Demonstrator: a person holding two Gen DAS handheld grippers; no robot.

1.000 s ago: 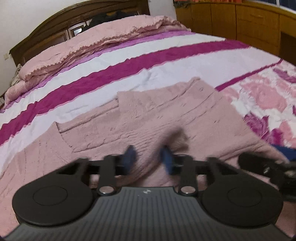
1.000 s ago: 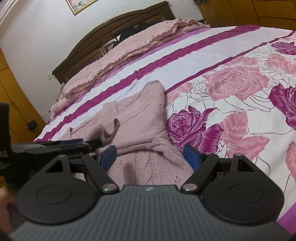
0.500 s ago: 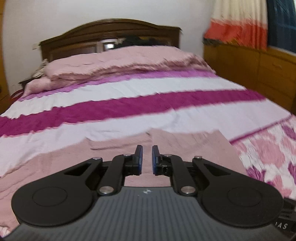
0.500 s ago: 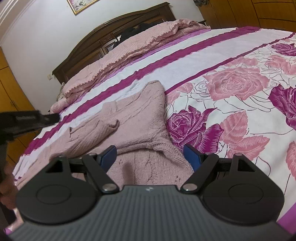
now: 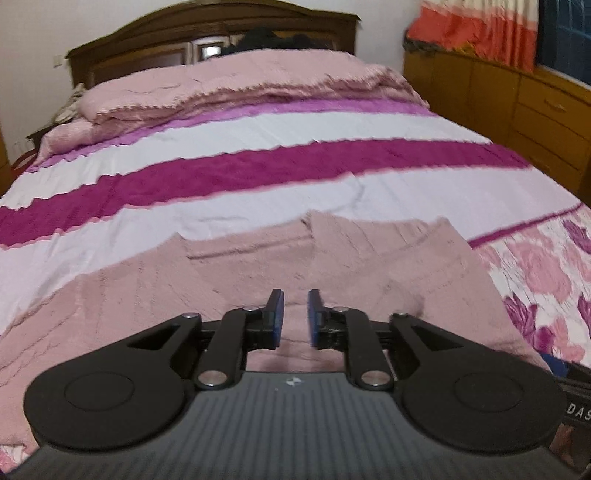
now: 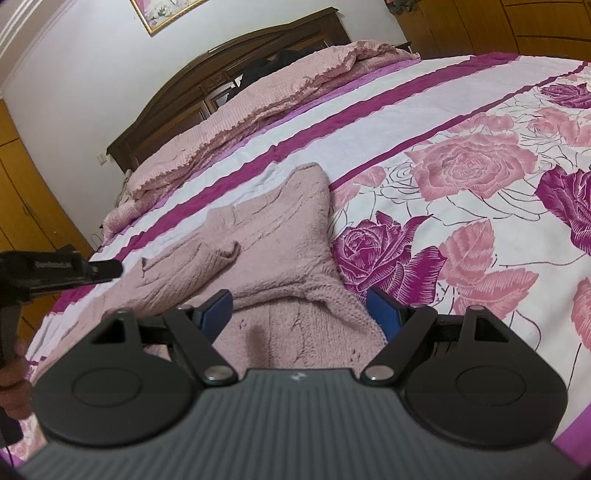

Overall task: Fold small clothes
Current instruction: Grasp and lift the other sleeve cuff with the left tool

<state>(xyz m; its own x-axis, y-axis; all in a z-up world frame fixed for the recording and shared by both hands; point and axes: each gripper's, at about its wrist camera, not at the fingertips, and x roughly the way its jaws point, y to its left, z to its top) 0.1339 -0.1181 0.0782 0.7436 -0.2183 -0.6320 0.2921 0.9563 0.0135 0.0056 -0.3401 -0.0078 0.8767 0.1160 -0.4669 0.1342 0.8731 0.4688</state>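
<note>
A dusty-pink knitted sweater [image 5: 369,258] lies spread on the bed, one part folded over onto its body [image 6: 221,251]. My left gripper [image 5: 295,317] hovers above the sweater's near part. Its jaws are opening, a narrow gap shows between the blue pads, and nothing is in it. In the right wrist view the same left gripper [image 6: 55,269] hangs in the air at the left edge, clear of the cloth. My right gripper [image 6: 301,312] stands wide open low over the sweater's near hem, with knit lying between its fingers [image 6: 384,310] but not pinched.
The bed has a bedspread [image 5: 258,173] with magenta and white stripes, and roses [image 6: 472,162] on the right. A pink quilt [image 5: 240,85] is heaped by the dark wooden headboard [image 5: 221,22]. Wooden drawers [image 5: 517,103] line the right side; a hand [image 6: 11,391] shows at far left.
The left gripper let go of the sweater fabric it was holding, rose and levelled off above the garment. Its jaws closed and then parted a little. The right gripper stayed still.
</note>
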